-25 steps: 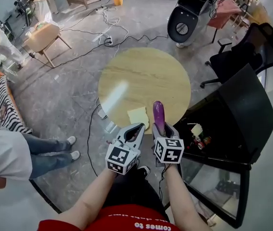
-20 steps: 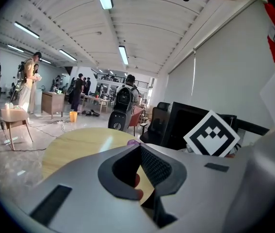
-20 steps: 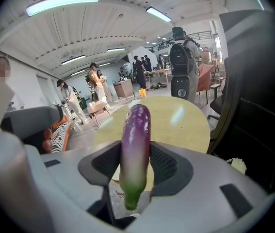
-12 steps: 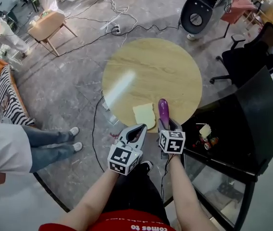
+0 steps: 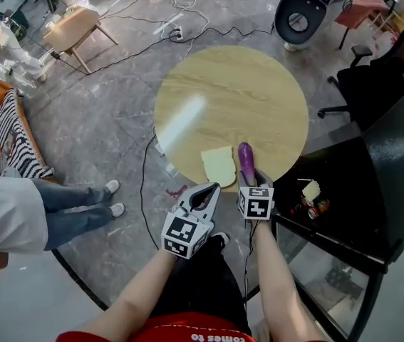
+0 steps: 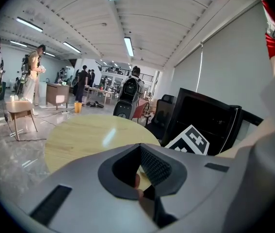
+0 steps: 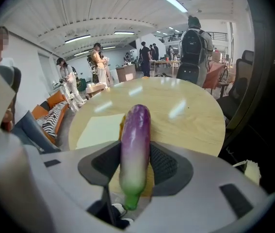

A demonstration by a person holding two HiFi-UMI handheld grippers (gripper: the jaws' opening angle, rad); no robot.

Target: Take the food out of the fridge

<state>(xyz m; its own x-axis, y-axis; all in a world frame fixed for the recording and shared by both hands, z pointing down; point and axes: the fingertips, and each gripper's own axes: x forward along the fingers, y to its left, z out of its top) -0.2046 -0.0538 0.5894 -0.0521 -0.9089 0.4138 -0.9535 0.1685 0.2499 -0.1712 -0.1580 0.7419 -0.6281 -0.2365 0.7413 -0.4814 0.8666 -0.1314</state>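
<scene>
My right gripper (image 5: 248,179) is shut on a purple eggplant (image 5: 245,157), which sticks out forward over the near edge of the round wooden table (image 5: 230,91). In the right gripper view the eggplant (image 7: 136,144) stands between the ribbed pads, green stem end toward the camera. A slice of bread (image 5: 219,166) lies on the table just left of it. My left gripper (image 5: 209,189) hangs beside the table edge, shut with nothing in it (image 6: 139,152). The black fridge (image 5: 373,184) stands open at the right, with a pale food item (image 5: 311,190) and small red items (image 5: 314,209) inside.
A person in jeans (image 5: 66,212) stands at the left. Cables (image 5: 144,184) run over the floor by the table. A black office chair (image 5: 373,84) is beyond the fridge, and a low wooden table (image 5: 73,28) stands far left.
Both grippers have come down toward the table. The eggplant, still held, now reaches over the table's near edge beside the bread.
</scene>
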